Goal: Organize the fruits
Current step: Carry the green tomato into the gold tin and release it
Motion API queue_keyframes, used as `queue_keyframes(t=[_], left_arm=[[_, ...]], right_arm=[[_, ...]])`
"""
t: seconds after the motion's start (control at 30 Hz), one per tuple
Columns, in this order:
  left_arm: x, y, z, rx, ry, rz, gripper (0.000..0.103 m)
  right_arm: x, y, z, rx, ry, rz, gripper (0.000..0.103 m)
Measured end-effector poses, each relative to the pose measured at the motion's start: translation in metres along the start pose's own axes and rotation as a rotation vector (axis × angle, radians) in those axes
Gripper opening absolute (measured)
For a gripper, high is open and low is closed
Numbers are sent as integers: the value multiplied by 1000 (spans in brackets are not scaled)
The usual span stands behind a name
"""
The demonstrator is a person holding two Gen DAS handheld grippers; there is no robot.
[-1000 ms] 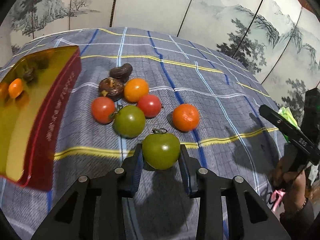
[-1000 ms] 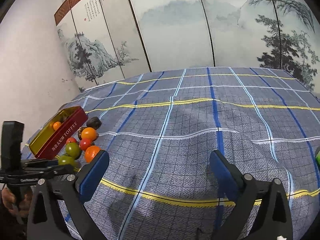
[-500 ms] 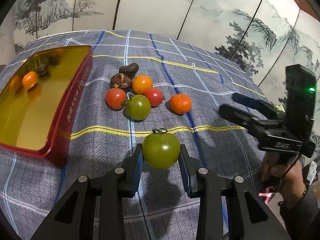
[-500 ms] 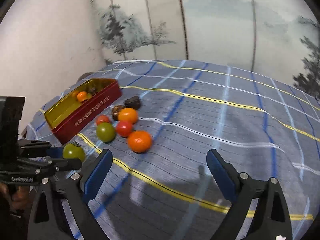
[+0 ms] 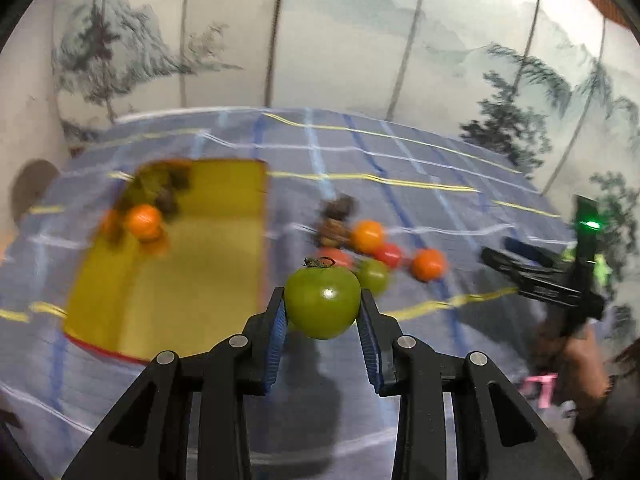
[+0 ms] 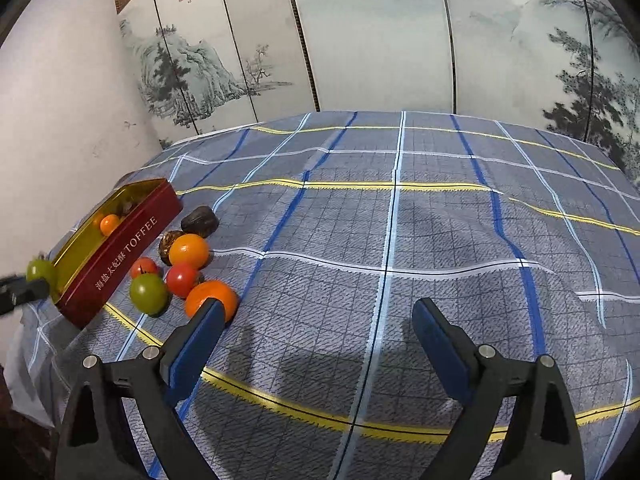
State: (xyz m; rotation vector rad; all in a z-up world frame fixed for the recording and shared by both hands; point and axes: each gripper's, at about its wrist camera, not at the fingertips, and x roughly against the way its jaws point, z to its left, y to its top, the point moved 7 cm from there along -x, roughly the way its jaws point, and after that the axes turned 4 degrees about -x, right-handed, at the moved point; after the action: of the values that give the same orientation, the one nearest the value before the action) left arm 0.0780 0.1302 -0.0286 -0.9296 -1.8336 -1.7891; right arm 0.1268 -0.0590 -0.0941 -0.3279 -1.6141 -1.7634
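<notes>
My left gripper (image 5: 323,312) is shut on a green tomato (image 5: 322,303) and holds it in the air near the front end of the red toffee tin (image 5: 172,264). The tomato also shows in the right wrist view (image 6: 40,271), beside the tin (image 6: 120,248). The tin's gold inside holds a small orange fruit (image 5: 143,220) and dark fruits. Several fruits lie on the cloth right of the tin: an orange (image 6: 211,299), a green tomato (image 6: 148,293), red tomatoes (image 6: 182,279), an orange tomato (image 6: 189,250) and dark fruits (image 6: 200,221). My right gripper (image 6: 316,338) is open and empty above the cloth.
A blue-grey checked cloth (image 6: 400,240) covers the table. A painted folding screen (image 6: 360,40) stands behind it. The table's left edge drops off just past the tin. The right gripper and the hand holding it show at the right of the left wrist view (image 5: 552,284).
My left gripper has swung left and up with the green tomato, to the tin's end. My right gripper has moved closer to the fruit pile.
</notes>
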Motion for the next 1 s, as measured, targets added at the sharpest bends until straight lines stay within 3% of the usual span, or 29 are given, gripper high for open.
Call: queue_keyframes(t=[0.23,0.4,1.0], left_arm=[[-12,12,81,11,157,17,35],[-30,13,114,6,203,52,35],[-74,17,156,-2,281,141,36]], right_arm=[[1,2,-1,3,-4,-8,96],[0,1,0,4,-5,-1,97],[-7,0,1,17,-20,26,98]])
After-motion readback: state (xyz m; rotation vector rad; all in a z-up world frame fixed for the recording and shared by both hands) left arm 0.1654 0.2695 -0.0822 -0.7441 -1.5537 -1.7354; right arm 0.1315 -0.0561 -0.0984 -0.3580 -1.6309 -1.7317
